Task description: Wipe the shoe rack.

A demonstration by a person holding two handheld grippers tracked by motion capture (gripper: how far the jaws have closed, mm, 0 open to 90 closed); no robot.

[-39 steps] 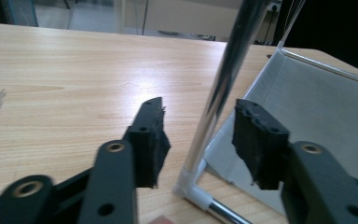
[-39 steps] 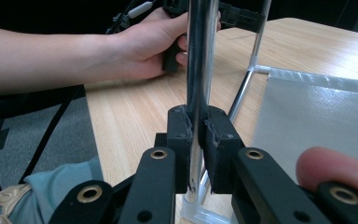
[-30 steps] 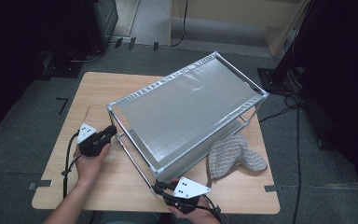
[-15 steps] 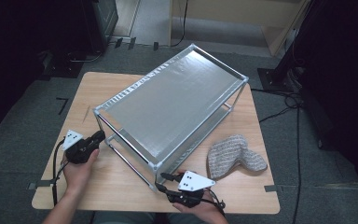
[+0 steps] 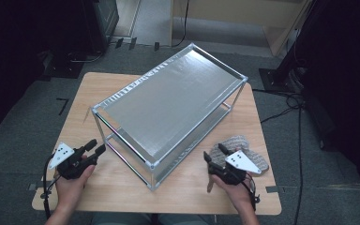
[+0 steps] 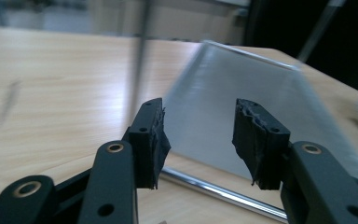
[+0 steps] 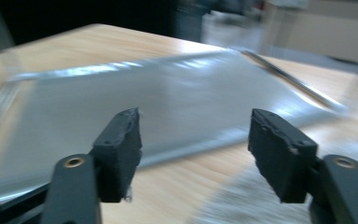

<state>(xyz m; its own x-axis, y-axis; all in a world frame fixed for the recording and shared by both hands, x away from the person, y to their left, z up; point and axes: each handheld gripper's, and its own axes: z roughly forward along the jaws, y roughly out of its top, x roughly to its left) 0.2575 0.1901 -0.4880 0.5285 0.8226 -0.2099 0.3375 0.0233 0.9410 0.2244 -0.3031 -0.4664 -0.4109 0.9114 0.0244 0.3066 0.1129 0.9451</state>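
A silver two-shelf metal rack (image 5: 168, 98) stands slantwise on the wooden table (image 5: 122, 197). My left gripper (image 5: 96, 146) lies just left of the rack's near-left leg, clear of it. Its jaws have just been opening and nothing sits between them; in the left gripper view the gripper (image 6: 200, 126) faces the lower shelf (image 6: 242, 93) and a chrome rail (image 6: 214, 189). My right gripper (image 5: 214, 153) rests right of the rack's near corner, partly over a grey knitted mitt (image 5: 234, 140). Its jaws have also just been opening, empty, and the gripper (image 7: 193, 135) looks at the blurred shelf (image 7: 135, 102).
The table's front edge runs just behind both hands. Dark floor with cables (image 5: 286, 101) surrounds the table, and dark furniture (image 5: 98, 23) stands at the back left.
The rack has swung and settled flat on the table. Both grippers have let go of its frame and opened. The left one drew back to the left, the right one moved right towards the mitt.
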